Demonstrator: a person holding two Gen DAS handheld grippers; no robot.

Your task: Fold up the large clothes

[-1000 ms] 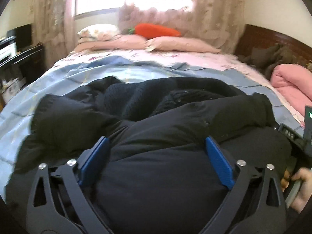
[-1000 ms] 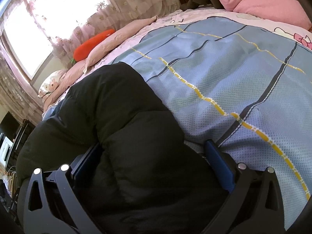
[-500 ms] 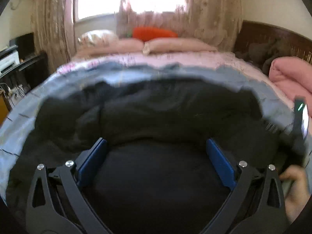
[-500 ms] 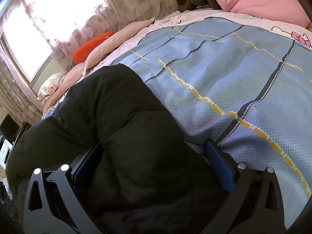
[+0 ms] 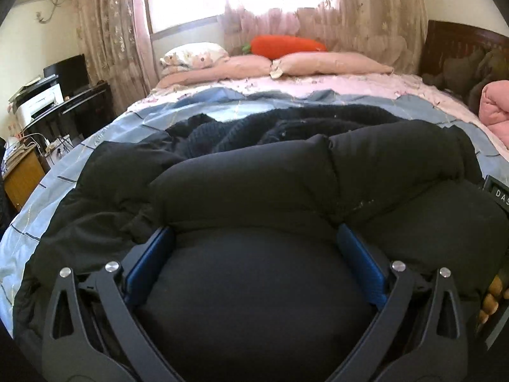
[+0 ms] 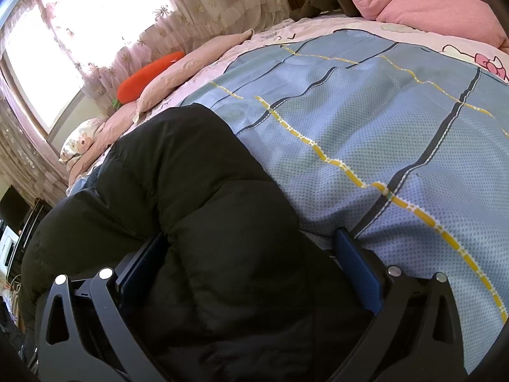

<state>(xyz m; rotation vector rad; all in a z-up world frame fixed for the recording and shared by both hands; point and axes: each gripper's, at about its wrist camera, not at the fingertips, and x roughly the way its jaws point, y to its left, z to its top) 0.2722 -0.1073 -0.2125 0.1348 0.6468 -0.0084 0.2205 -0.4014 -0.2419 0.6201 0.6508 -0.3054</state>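
Nearest to us, we are holding the left gripper [image 5: 254, 245] with its jaws spread wide and a thick bulge of the black puffer jacket [image 5: 286, 191] filling the space between the blue pads [image 5: 152, 254], which are not pinching it; we are holding the right gripper [image 6: 251, 248] the same way, jaws wide, straddling the jacket's quilted edge, with the right pad sitting over the blue checked bedspread [image 6: 381, 127]; the jacket is lying across the near part of the bed, bunched into fat rolls rather than flat; we are judging it to be soft, bulky and springy, light for its volume, with a smooth shell that is likely to slide, so a hold on a seam, hem or cuff should serve better than a grab at a puffed panel; at the right margin of the left view, fingers [image 5: 490, 302] are showing beside a dark device edge [image 5: 498, 191] bearing the letters "DAS", the rest cut off; just beyond the jacket a black knitted garment [image 5: 222, 130] is lying crumpled; farther on we are seeing pink pillows [image 5: 318, 63], an orange carrot cushion [image 5: 286, 44], and a cartoon cat print [image 6: 477, 57] on the pink sheet.
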